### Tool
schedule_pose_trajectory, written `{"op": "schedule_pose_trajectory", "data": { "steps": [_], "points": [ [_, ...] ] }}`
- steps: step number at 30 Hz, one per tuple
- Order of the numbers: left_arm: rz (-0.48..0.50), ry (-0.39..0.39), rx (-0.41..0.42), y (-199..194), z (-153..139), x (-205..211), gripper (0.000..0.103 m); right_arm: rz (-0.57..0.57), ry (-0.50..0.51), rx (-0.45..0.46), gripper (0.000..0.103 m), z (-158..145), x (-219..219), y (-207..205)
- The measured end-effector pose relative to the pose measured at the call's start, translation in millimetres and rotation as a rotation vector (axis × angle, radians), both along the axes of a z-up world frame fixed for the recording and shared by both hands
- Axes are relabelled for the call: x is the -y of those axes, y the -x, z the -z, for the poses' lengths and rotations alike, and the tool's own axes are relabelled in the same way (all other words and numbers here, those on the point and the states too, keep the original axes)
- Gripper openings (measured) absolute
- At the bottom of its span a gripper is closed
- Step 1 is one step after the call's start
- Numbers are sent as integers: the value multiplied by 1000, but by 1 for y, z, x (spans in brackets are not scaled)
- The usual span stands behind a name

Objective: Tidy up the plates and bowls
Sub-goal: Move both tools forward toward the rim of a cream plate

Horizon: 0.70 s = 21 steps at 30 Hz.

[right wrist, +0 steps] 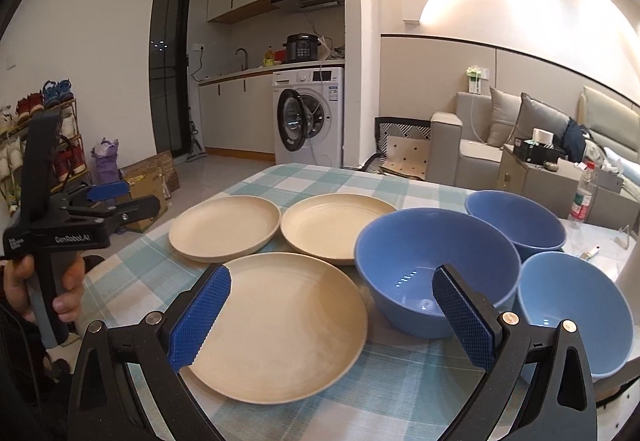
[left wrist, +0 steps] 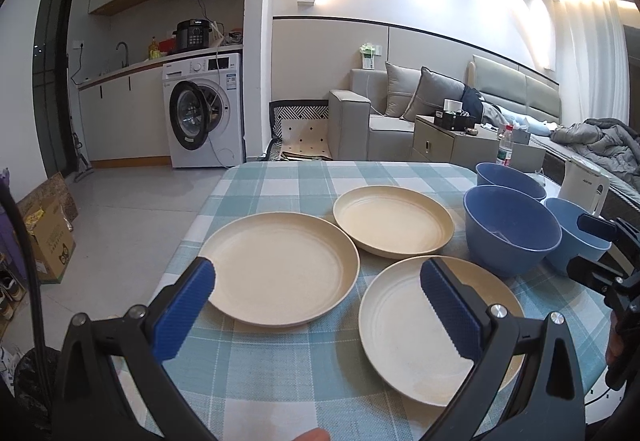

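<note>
Plates: three cream, spread apart on desk [left wrist: 256, 177], unstacked.
Near plate [right wrist: 280, 325]: just ahead of right claw [right wrist: 332, 317].
Left claw [left wrist: 318, 307]: spread, empty.
Right claw: spread, empty.
Bowls [right wrist: 436, 273]: right of plates.

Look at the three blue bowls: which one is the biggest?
The big bowl beside the plates. Its rim is clearly wider than that of the far bowl or the lighter-blue near bowl at the table edge.
</note>
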<state>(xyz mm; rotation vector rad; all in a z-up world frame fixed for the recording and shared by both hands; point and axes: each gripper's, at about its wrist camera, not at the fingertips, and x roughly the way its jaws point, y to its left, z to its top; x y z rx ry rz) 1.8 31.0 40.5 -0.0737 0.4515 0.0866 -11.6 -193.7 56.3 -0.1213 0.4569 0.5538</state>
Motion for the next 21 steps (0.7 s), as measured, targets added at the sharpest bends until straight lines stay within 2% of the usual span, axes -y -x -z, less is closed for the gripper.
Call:
{"op": "schedule_pose_trajectory", "data": {
  "steps": [15,21],
  "points": [
    [-74,9,-46,-13,-1,-25,103,-17,7,-30,103,-14,-31,-16],
    [-64,10,-61,-22,-2,-30,103,-17,15,-45,103,-17,-42,-26]
  ]
}}
